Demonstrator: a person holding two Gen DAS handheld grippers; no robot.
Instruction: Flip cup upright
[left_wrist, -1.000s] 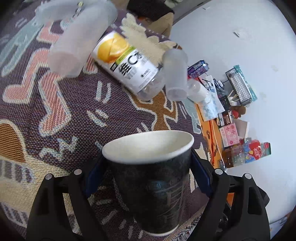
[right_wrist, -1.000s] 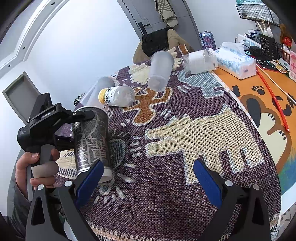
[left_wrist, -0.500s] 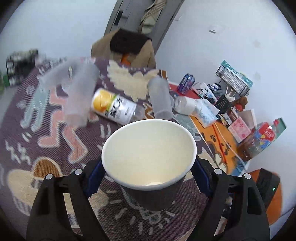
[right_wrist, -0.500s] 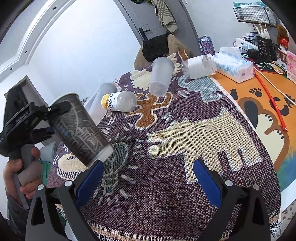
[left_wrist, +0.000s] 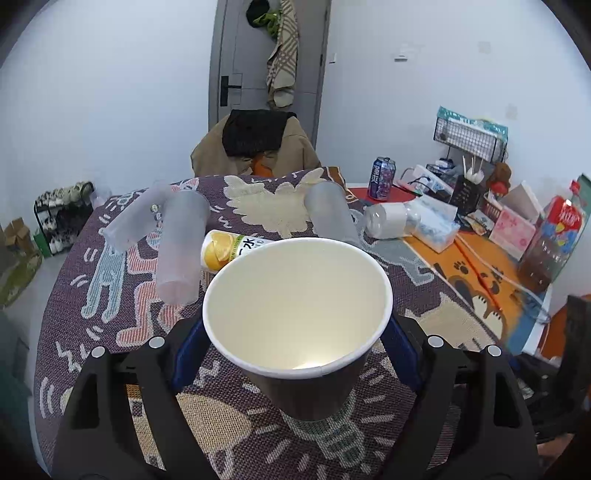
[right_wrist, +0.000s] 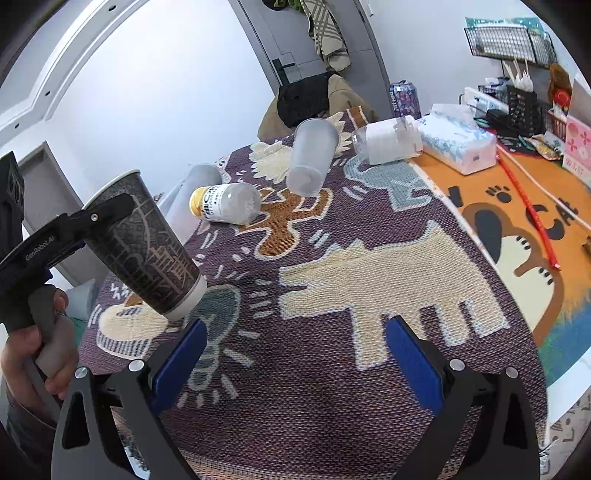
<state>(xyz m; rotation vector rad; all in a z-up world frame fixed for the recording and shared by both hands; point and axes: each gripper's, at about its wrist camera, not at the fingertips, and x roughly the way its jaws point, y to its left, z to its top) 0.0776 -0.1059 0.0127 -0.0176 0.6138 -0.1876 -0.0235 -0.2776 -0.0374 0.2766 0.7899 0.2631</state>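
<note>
My left gripper (left_wrist: 295, 354) is shut on a dark paper cup (left_wrist: 295, 314) with a white rim and cream inside. In the right wrist view the cup (right_wrist: 144, 247) hangs above the patterned cloth (right_wrist: 332, 266) at the left, tilted, mouth up and toward the left, base down toward the cloth. The left gripper's fingers (right_wrist: 99, 218) clamp it near the rim. My right gripper (right_wrist: 295, 354) is open and empty over the cloth's near edge.
Frosted plastic cups (left_wrist: 181, 247) (right_wrist: 310, 158) and a yellow-capped bottle (right_wrist: 225, 203) lie on the cloth behind. A clear jar (right_wrist: 384, 142), tissue pack (right_wrist: 458, 144) and soda can (right_wrist: 404, 98) sit at the back right. A chair (left_wrist: 255, 147) stands beyond the table.
The left gripper has lifted the cup off the cloth and turned it, so the mouth now tips up toward its camera. The right gripper has stayed put.
</note>
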